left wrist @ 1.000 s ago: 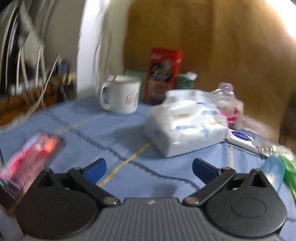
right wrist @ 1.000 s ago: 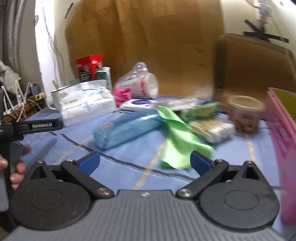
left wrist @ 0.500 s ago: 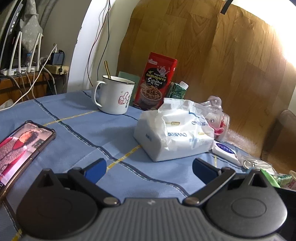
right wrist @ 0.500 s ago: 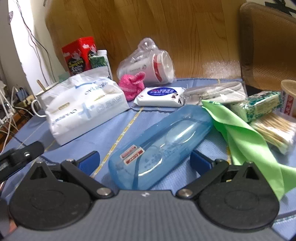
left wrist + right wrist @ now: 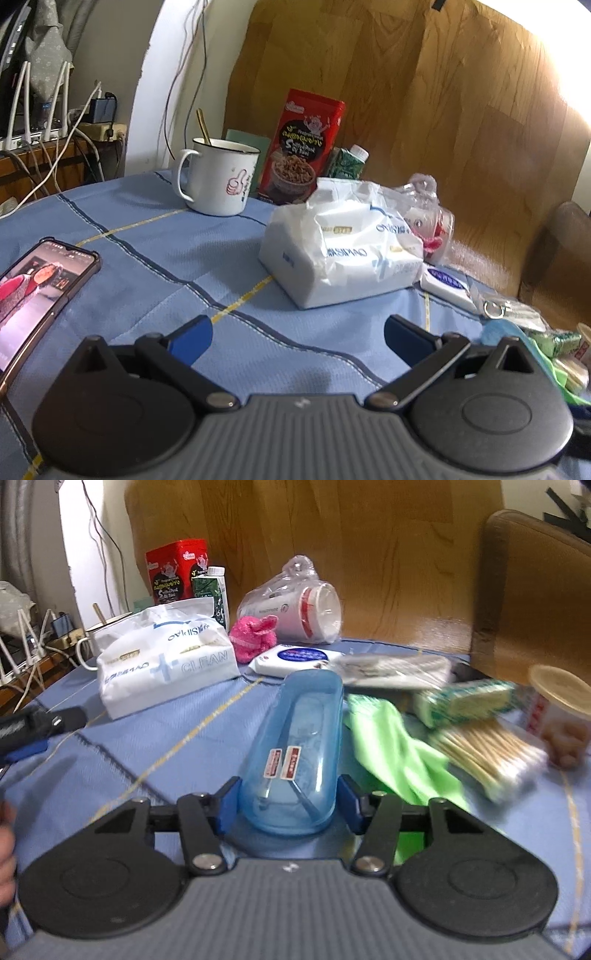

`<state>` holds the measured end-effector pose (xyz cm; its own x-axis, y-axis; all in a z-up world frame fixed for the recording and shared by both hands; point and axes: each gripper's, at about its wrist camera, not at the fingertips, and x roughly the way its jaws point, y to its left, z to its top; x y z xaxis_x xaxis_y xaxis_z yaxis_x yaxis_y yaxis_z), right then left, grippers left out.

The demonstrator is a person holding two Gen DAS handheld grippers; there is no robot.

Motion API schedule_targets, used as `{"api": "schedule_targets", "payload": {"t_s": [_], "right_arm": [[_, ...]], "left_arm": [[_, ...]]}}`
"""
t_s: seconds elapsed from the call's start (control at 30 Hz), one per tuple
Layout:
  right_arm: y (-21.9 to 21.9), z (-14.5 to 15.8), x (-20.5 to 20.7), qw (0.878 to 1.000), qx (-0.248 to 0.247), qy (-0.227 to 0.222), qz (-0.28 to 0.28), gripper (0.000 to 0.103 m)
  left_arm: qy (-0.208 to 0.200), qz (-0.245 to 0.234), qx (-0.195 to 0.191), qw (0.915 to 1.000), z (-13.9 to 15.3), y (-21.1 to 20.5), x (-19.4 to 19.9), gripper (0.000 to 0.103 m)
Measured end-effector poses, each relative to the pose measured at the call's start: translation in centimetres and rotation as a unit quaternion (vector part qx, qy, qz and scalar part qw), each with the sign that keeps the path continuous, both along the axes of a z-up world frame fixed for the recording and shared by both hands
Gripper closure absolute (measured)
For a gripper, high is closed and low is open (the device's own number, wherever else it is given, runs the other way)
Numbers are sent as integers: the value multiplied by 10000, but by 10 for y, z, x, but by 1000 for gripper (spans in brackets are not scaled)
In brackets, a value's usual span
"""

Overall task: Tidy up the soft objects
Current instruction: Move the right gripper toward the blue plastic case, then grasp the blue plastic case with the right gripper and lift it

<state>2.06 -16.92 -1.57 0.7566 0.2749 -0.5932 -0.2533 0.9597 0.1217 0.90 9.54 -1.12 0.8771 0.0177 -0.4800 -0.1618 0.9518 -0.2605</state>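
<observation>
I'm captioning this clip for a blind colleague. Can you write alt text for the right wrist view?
The right claw has just been closing on a translucent blue case lying on a blue tablecloth, its pads at the case's sides. Beside the case lie a green cloth, cotton swabs and a white tissue pack.

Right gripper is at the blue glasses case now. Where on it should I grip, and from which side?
Grip the blue glasses case across its narrow width at the near rounded end, coming in along its length from the near side, as the right gripper does now. Its jaws have just been closing and flank that end, seemingly touching. The case lies flat, long axis pointing away, its long sides parallel and free: green cloth lies beside it.
</observation>
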Motion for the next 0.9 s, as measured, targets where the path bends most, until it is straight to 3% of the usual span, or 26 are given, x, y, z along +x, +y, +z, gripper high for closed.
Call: {"api": "schedule_targets", "payload": {"t_s": [0.2,0.33,0.53,0.6,0.63,0.8,0.9], "right_arm": [[-23,-1,-51,9937,232,31,1092,44],[-27,-2,-73,9889,77,-70,1482,44],[-39,-7,-81,9925,40,-264,1191,40],[-50,-9,-86,9959,-57,-318,843,28],[-54,-9,-85,9971,-60,-354,668,28],[-89,-7,-82,9981,518,-309,-137,28],[-94,-8,-83,9965,745,-307,-228,28]], "left_arm": [[182,-270,212,9992,-1,-9,5,0],[294,-482,438,9974,-1,-19,8,0],[368,-747,671,9943,-2,-30,6,0],[341,-771,724,9938,-2,-33,4,0],[321,-772,754,9936,-2,-34,3,0],[349,-874,968,9908,-2,-43,4,0],[446,-952,1047,9889,-3,-46,7,1]]}}
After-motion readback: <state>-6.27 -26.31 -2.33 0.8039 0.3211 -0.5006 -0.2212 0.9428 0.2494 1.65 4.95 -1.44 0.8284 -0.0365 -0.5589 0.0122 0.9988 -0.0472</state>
